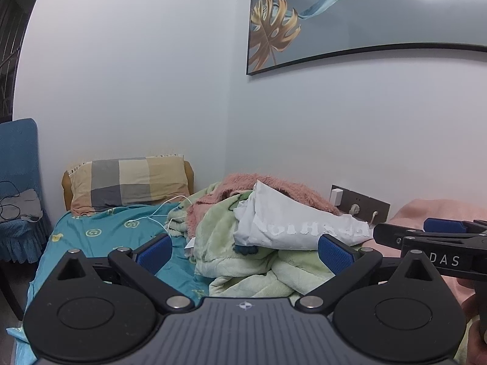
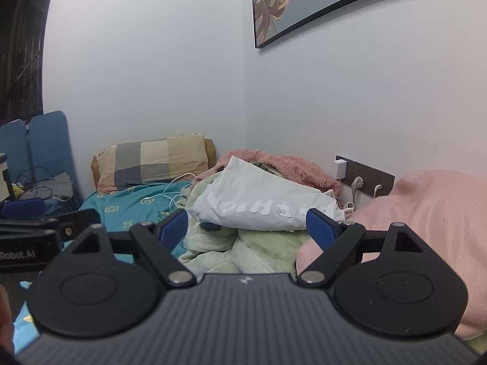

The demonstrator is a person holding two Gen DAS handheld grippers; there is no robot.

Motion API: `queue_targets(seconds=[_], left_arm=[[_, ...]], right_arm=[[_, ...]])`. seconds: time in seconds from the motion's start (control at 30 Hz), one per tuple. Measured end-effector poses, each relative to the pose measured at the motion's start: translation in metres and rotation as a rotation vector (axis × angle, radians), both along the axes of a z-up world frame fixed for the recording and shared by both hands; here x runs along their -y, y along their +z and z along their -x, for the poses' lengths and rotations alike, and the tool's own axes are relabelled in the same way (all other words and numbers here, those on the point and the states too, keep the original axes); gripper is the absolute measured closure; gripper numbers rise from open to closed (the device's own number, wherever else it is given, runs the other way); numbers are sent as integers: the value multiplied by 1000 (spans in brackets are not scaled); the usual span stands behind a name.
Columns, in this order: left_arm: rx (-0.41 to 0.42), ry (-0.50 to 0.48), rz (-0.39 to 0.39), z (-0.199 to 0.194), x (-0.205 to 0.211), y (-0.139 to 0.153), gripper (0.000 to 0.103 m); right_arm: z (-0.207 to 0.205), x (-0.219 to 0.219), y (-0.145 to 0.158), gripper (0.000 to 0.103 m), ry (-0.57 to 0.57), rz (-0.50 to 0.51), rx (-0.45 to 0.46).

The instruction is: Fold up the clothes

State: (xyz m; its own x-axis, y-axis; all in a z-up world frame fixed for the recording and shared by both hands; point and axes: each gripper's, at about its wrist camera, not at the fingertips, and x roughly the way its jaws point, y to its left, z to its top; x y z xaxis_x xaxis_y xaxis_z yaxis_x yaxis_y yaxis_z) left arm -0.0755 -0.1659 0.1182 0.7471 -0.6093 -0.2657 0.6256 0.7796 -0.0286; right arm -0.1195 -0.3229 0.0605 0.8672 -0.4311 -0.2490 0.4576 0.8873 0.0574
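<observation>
Spreading wide, the blue fingers [image 1: 154, 251] of the left gripper [image 1: 245, 251] and the right gripper [image 2: 247, 228] held nothing. Ahead, a soft white cloth shirt with flaky letters [image 1: 292, 225] lay on a fuzzy green blanket [image 1: 243, 269] on the bed. It looked light and floppy; pinching a loose edge seemed best.

A bed with a teal patterned sheet [image 1: 100, 231] fills a corner of plain white walls [image 1: 137, 91], and a checked grey-and-beige pillow [image 1: 127, 182] lies at its head against a tan headboard [image 1: 190, 173]. Above the bed on the right-hand wall hangs a framed picture [image 1: 350, 15] of gold leaves with a bright light reflected in its glass; lower down sits a dark socket strip [image 1: 362, 202] with plugs in it. Left of the bed stands a blue-covered chair [image 1: 18, 158]
</observation>
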Motion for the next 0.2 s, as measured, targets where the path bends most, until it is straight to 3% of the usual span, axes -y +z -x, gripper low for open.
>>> queue_targets(seconds=[0.2], left_arm=[[7, 5, -2, 1, -1, 0, 0]], right_arm=[[3, -2, 2, 17, -5, -2, 9]])
